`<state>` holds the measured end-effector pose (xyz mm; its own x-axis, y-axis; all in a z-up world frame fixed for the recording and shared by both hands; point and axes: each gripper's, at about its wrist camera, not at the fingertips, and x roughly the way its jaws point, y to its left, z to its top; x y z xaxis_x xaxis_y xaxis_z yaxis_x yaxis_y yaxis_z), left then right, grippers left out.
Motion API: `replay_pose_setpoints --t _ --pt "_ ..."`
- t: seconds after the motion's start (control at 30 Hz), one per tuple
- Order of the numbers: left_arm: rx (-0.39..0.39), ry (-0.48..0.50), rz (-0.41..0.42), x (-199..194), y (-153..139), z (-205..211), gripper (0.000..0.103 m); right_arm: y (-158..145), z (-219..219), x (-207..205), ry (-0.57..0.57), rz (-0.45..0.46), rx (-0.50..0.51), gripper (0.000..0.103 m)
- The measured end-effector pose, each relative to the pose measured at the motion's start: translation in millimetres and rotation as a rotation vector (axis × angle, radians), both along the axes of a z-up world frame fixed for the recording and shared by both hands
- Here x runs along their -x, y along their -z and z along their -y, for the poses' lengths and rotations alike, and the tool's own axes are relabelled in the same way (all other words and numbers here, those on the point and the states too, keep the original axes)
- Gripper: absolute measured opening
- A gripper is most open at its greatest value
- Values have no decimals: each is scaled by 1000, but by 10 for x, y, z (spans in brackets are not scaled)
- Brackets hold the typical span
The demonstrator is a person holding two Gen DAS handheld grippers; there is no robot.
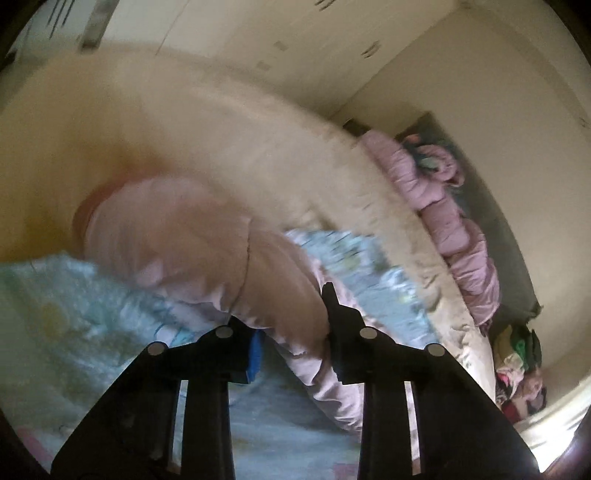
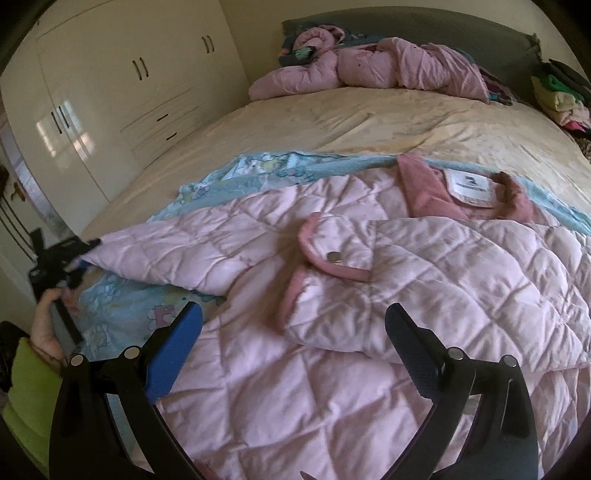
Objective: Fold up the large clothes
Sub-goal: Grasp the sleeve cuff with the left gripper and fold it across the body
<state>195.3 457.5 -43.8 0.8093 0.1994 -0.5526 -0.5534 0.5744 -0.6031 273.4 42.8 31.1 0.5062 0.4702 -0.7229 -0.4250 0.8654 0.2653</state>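
Pink quilted jacket (image 2: 332, 295) lay spread across a light blue printed blanket (image 2: 236, 173) on the bed (image 2: 369, 118), its collar and white label toward the headboard and one cuffed sleeve folded over its front. The left tool (image 1: 291, 325) gripped a fold of the jacket's left edge between its fingers, though that view was blurred. The right tool (image 2: 293, 325) hovered over the jacket's lower part, fingers wide apart and holding nothing. A second pink garment (image 2: 369, 66) lay bunched near the headboard.

A cream bedsheet (image 2: 369, 122) covers the bed; a white wardrobe (image 2: 122, 92) stands beside it, folded clothes (image 2: 561, 99) stacked near the headboard (image 2: 424, 26).
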Motion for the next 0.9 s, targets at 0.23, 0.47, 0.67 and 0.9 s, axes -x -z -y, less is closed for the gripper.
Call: replay_pose_setpoints --t 0.23,0.47,0.67,0.9 --pt "-176 55 143 158 -881 587 13 -157 381 53 53 13 -57 99" --pt "-278 156 236 270 -1519 1392 11 -327 912 192 113 47 -93 99" --pt "-319 229 255 158 -1710 1948 11 -348 1486 276 213 55 -107 99" --pt "-352 368 262 53 -1685 2686 11 -310 2075 411 310 55 -117 99"
